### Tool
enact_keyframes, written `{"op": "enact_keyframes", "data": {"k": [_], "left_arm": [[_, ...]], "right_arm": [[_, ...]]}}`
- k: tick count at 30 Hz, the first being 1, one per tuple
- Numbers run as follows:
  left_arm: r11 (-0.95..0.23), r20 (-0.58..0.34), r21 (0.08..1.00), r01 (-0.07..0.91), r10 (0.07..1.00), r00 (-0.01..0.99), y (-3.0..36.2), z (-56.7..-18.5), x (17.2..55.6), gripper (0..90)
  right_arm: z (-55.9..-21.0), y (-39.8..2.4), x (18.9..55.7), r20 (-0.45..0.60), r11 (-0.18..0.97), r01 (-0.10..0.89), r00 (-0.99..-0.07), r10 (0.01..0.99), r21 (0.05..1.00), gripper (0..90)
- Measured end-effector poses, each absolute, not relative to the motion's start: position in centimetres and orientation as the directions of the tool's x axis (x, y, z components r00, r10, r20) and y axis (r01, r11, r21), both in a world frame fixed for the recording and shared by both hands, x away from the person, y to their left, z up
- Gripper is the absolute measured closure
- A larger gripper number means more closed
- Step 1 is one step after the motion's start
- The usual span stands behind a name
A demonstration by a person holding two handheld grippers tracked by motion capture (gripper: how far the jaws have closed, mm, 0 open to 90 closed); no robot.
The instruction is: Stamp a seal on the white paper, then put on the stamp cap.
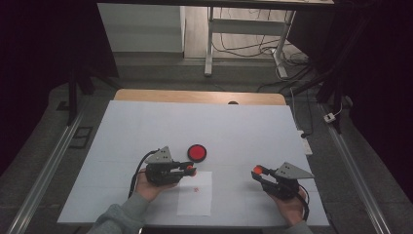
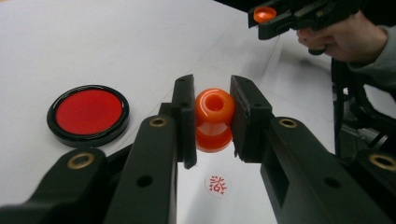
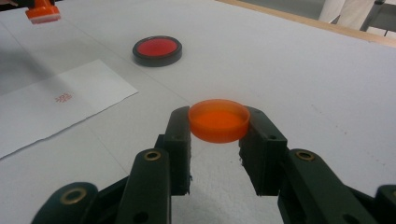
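Two grippers are each closed on an orange piece. Nearest, in the left gripper view, the left gripper (image 2: 214,122) has its black jaws pressed against both sides of an orange stamp (image 2: 214,119), clamping its knobbed handle, which points back toward the camera; the stamp hangs clear of the surface, and directly beneath and just past the jaws lies a round red stamped mark (image 2: 218,185) on a sheet of white paper (image 1: 195,194). Off to that gripper's left, a little farther out, sits a round red ink pad (image 2: 88,115) in a black rim, flat on the white table (image 1: 253,131) and apart from the stamp. In the right gripper view, the right gripper (image 3: 218,128) pinches a shallow orange cap (image 3: 218,120) by its rim, the open side up, held level above the table between the jaw tips. Beyond that gripper and to its left lies the paper with its red mark, farther on the ink pad, and farthest the stamp in the other gripper. From above, the two grippers are well apart, the paper between them and nearer the left one.
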State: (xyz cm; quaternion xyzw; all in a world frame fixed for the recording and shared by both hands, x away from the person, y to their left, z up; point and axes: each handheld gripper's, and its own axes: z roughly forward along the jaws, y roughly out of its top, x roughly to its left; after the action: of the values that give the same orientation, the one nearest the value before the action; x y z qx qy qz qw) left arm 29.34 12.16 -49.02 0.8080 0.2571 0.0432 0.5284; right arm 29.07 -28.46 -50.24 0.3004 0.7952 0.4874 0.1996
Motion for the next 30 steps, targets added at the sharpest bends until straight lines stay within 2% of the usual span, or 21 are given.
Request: {"op": "enact_keyframes", "data": {"k": [18,30], "left_arm": [[-0.262,-0.241,0.885,0.385,0.452,0.859,13.8,-47.6,29.8,72.8],[-0.263,-0.227,0.887,0.379,0.465,0.856,13.8,-47.4,29.7,72.7]], "right_arm": [[-50.3,-28.4,29.1,-0.026,0.348,0.285,-0.739,0.673,0.893,64.4],[-50.2,-28.3,29.1,-0.024,0.343,0.28,-0.743,0.668,0.897,64.3]]}}
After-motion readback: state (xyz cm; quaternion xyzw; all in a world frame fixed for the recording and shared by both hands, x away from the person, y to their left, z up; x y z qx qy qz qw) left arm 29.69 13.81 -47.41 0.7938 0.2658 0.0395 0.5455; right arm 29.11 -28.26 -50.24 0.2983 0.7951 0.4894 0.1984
